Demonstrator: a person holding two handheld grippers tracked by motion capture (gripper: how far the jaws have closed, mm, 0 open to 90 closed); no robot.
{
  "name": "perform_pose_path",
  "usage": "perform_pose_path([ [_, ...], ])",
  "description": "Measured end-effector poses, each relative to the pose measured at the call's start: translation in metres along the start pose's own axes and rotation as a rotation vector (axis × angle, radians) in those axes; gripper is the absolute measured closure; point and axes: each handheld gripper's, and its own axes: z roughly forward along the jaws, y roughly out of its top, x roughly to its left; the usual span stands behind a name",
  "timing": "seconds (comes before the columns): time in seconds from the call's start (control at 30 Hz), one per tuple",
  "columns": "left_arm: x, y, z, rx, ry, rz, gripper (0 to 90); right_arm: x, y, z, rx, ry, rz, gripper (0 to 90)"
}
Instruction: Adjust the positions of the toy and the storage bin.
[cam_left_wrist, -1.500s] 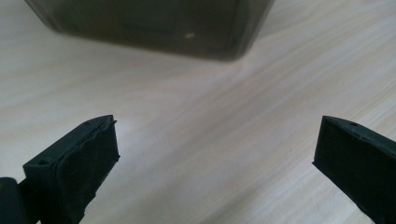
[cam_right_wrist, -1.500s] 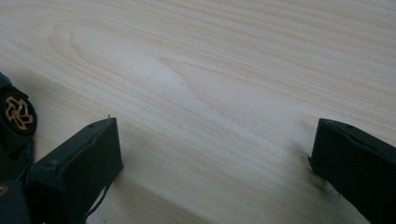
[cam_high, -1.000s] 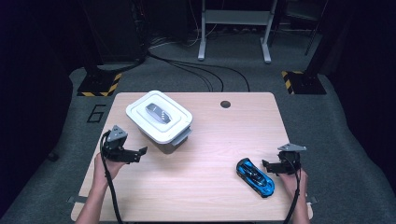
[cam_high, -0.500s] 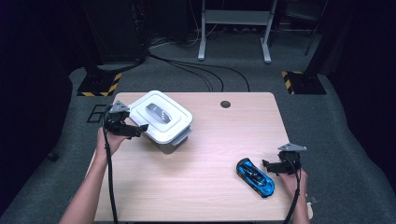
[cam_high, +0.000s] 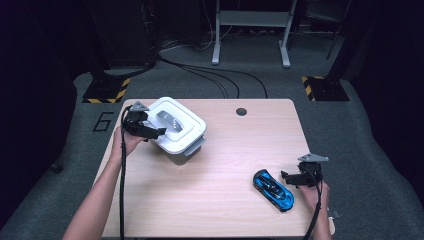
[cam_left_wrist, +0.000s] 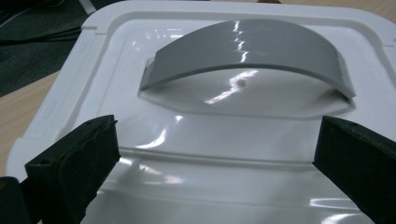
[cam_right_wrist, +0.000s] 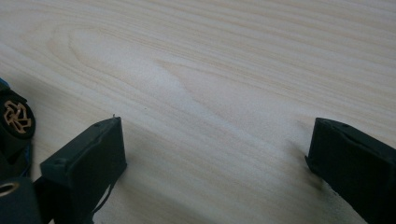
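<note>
- Wooden counter (cam_high: 210, 165) carries a white lidded box (cam_high: 177, 131) and blue toy car (cam_high: 273, 189).
- Left gripper (cam_high: 156, 132), jaws apart, hovers over the lid's grey handle (cam_left_wrist: 247, 53).
- Right gripper (cam_high: 285, 176), jaws apart, sits beside the car.

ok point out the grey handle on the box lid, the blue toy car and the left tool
grey handle (cam_left_wrist: 247, 51), left gripper view, top of its arch
blue toy car (cam_high: 273, 189), high view, its roof
left tool (cam_high: 159, 132), high view, between its tips over the lid

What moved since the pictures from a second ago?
The left gripper travelled away from the person and now hangs, jaws open, over the white plastic box's lid, facing its grey arched handle. It grasps nothing yet. The right gripper, the blue toy car and the box stayed put.
</note>
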Motion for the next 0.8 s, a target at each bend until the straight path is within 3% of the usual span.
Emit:
perform_pose_path([
  [0.1, 0.002, 0.002, 0.004, 0.004, -0.008, -0.009, 0.0, 0.000, 0.000, 0.000, -0.001, 0.000, 0.000, 3.2],
  [0.27, 0.017, 0.004, 0.006, 0.013, 0.013, -0.027, 0.0, 0.000, 0.000, 0.000, -0.001, -0.001, 0.000, 3.2],
  [0.43, 0.032, 0.001, 0.010, 0.014, -0.058, -0.064, 0.0, 0.000, 0.000, 0.000, -0.001, -0.001, 0.000, 3.2],
  [0.8, 0.042, 0.001, 0.012, 0.006, -0.084, -0.044, 0.1, 0.000, 0.000, 0.000, -0.001, -0.001, 0.000, 3.3],
])
